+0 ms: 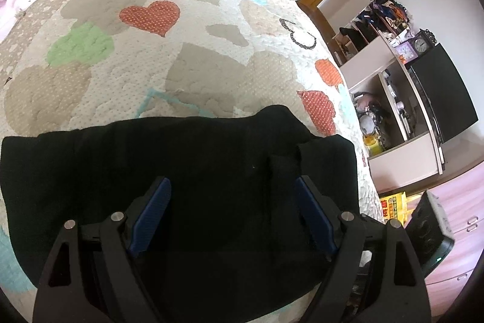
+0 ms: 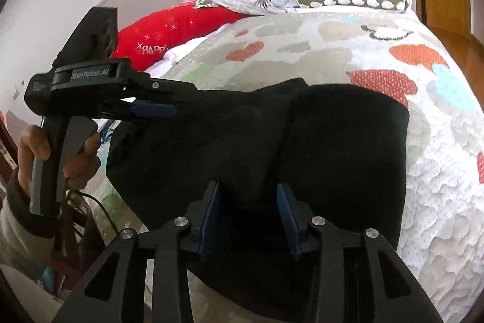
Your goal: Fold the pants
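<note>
The right gripper (image 2: 249, 202) stands half-wide, its pads astride a raised ridge at the near edge of the black pants (image 2: 332, 141), not visibly pinching it. The pants lie bundled on the bed (image 2: 438, 171), long axis running left to right, directly ahead of both grippers. The left gripper (image 1: 233, 202) hangs wide open over the left part, holding nothing; in the right view its body reads "GenRobot.AI". Far off, a red pillow (image 2: 181, 29) reads "HAPP".
</note>
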The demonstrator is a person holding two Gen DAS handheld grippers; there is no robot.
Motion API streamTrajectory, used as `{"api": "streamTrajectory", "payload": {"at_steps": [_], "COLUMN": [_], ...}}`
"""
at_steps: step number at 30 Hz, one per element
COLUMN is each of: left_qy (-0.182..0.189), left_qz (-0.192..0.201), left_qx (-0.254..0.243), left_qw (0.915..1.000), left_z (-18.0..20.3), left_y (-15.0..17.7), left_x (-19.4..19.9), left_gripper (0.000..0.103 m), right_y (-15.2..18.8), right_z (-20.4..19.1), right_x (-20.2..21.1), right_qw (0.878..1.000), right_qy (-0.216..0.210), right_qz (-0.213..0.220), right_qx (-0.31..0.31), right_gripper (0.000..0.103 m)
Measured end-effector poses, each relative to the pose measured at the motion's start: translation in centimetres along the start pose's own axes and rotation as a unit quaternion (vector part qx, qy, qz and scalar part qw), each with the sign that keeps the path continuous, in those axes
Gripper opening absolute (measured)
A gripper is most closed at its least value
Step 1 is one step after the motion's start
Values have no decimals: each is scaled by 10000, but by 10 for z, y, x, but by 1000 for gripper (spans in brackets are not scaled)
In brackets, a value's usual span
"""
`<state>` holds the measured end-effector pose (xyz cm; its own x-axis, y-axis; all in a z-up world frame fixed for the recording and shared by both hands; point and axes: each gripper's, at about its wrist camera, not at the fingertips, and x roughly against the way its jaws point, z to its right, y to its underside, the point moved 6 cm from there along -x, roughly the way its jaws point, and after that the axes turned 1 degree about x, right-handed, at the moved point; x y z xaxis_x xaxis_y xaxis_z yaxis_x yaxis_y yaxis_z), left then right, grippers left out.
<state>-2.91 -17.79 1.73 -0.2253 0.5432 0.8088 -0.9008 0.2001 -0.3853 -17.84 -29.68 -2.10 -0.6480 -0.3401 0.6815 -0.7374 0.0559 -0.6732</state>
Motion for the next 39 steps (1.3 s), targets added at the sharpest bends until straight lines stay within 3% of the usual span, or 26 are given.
{"api": "streamTrajectory", "payload": {"at_steps": [1, 2, 3, 4, 7, 10, 15, 18, 19, 20, 22, 25, 27, 29, 30, 32, 34, 39], "left_qy": [5, -2, -22, -30, -6, 59, 111, 53, 58, 53, 32, 37, 17, -72, -162, -394, -549, -499], "left_qz": [-8, -25, -44, -50, 26, 184, 215, 102, 58, 44, 7, -30, -49, -80, -138, -254, -315, -260], "left_qx": [-9, -27, -45, -56, -34, 85, 89, -51, -132, -173, -276, -328, -337, -420, -505, -594, -638, -567], "left_qw": [10000, 10000, 10000, 10000, 10000, 9998, 9997, 9999, 9999, 9998, 9996, 9995, 9994, 9991, 9985, 9971, 9959, 9968], "left_z": [0, 1, 1, 1, -1, -3, 5, 16, 21, 23, 30, 36, 40, 44, 45, 42, 36, 34], "left_y": [0, 1, 1, 1, -2, -9, -6, 0, 2, 4, 7, 10, 13, 20, 25, 35, 44, 45], "left_x": [0, 0, 0, 1, 8, 18, 20, 11, 7, 5, -1, -8, -12, -19, -23, -32, -39, -33], "left_gripper": [84, 84, 84, 84, 84, 84, 84, 84, 84, 84, 84, 84, 84, 84, 84, 84, 84, 84], "right_y": [0, -1, -2, -4, -18, -32, -19, -9, -10, -12, -18, -32, -40, -47, -49, -51, -49, -40], "right_z": [0, 1, 1, 4, -1, -21, -32, -28, -27, -26, -20, 15, 39, 54, 60, 71, 85, 99], "right_x": [-2, -5, -5, -1, 29, 47, -9, -30, -23, -13, 19, 67, 71, 56, 43, 17, -7, -4], "right_qw": [10000, 9999, 9999, 9998, 9981, 9965, 9987, 9991, 9989, 9986, 9986, 9956, 9935, 9939, 9948, 9966, 9946, 9947], "right_qy": [67, 126, 153, 174, -212, -369, -456, -418, -472, -520, -436, -49, 223, 319, 320, 420, 921, 714], "right_qz": [-29, -41, -11, 80, 538, 748, 150, 29, 53, 64, 303, 902, 1010, 908, 767, 467, 70, 76], "right_qx": [41, 61, 59, -26, -202, 108, 167, -8, -56, -59, 30, -242, -481, -545, -589, -539, -480, -738], "right_gripper": [41, 34, 25, 9, 9, 9, 9, 13, 22, 42, 67, 67, 58, 28, 24, 19, 15, 16]}}
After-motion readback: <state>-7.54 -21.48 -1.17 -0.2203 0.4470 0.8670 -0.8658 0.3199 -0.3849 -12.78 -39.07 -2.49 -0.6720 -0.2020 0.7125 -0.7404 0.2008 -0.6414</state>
